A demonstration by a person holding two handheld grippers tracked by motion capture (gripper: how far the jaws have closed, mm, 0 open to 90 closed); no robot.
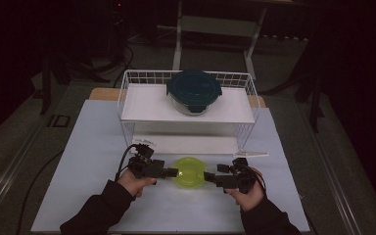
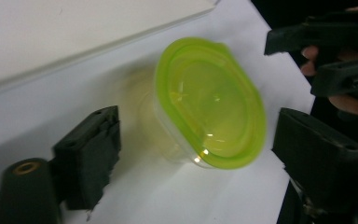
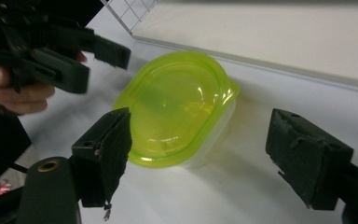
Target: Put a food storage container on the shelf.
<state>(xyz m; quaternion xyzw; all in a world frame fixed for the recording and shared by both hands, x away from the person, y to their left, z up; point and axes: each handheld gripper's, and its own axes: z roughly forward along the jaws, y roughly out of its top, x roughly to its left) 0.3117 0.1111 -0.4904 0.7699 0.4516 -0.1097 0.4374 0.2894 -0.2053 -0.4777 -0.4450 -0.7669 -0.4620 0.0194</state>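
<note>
Green-lidded tub (image 1: pixel 189 172) sits on the bench (image 1: pixel 93 147), between my left tongs (image 1: pixel 173 172) at its nine o'clock and my right tongs (image 1: pixel 207 176) at three. Both are spread apart, holding nothing. I should close in level, pinching the rim evenly from both sides.
</note>
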